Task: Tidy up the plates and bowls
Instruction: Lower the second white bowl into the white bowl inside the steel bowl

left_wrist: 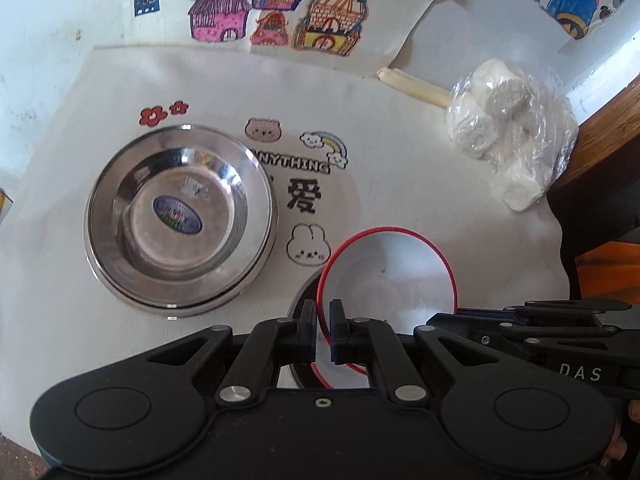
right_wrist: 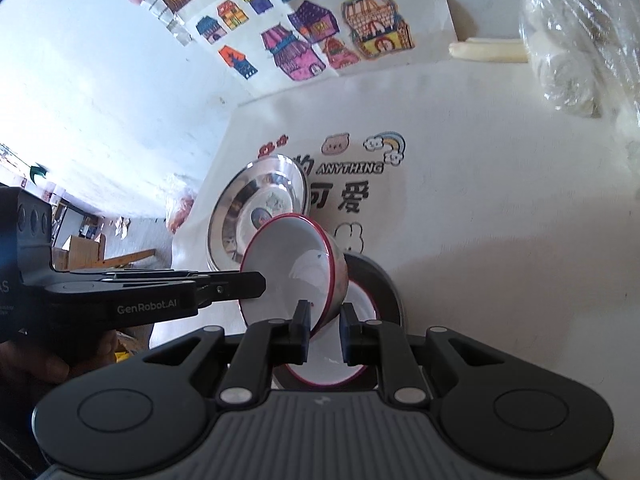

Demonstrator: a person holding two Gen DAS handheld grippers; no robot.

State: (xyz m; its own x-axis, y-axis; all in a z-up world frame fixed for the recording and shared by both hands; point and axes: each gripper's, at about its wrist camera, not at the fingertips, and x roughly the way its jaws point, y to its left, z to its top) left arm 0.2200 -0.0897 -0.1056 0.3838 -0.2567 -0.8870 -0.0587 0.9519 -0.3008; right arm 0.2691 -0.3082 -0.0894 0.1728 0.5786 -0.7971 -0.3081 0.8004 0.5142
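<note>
A white bowl with a red rim (left_wrist: 388, 276) is lifted and tilted above a second red-rimmed white bowl (right_wrist: 360, 360) that sits in a grey dish (right_wrist: 384, 280). My left gripper (left_wrist: 323, 320) is shut on the lifted bowl's near rim; in the right wrist view its fingers (right_wrist: 240, 282) reach that bowl (right_wrist: 288, 264) from the left. My right gripper (right_wrist: 325, 320) straddles the same bowl's rim, jaws close around it. Stacked steel plates (left_wrist: 180, 216) lie on the cloth to the left, also in the right wrist view (right_wrist: 256, 208).
A white printed cloth (left_wrist: 400, 200) covers the table. A clear bag of white rolls (left_wrist: 508, 132) lies at the back right, beside cream sticks (left_wrist: 412, 88). Children's drawings (left_wrist: 280, 12) lie at the back. A wooden edge (left_wrist: 600, 144) stands on the right.
</note>
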